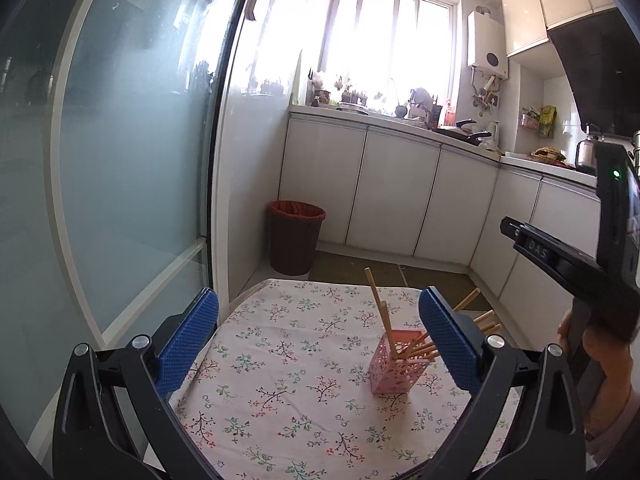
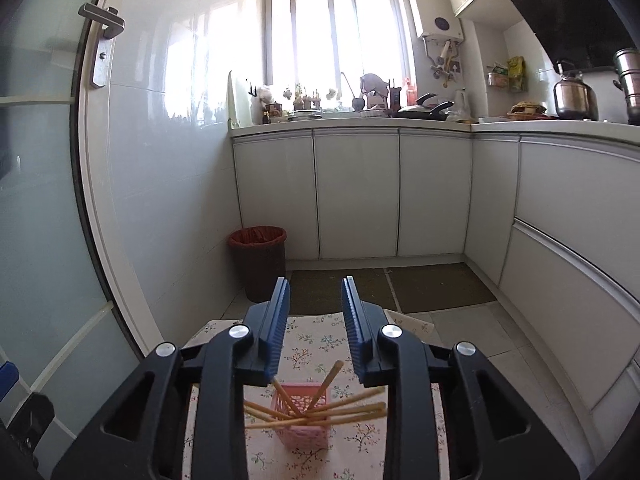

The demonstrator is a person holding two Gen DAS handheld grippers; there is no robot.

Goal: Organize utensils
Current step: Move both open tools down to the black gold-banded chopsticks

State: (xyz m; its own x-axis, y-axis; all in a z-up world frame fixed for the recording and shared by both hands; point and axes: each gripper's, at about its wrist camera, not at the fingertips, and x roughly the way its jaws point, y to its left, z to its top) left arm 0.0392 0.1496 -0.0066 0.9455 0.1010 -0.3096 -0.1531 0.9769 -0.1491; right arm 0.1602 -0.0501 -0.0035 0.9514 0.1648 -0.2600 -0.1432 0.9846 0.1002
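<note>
A pink perforated utensil holder stands upright on the floral tablecloth, with several wooden chopsticks leaning out of it. My left gripper is open wide and empty, low over the table, with the holder just inside its right finger. The right gripper's body shows at the right edge. In the right wrist view the holder and its chopsticks sit below my right gripper, which is open, empty and above them.
A frosted glass door stands close on the left. A brown bin with a red liner sits on the floor beyond the table. White cabinets and a cluttered counter run along the back and right.
</note>
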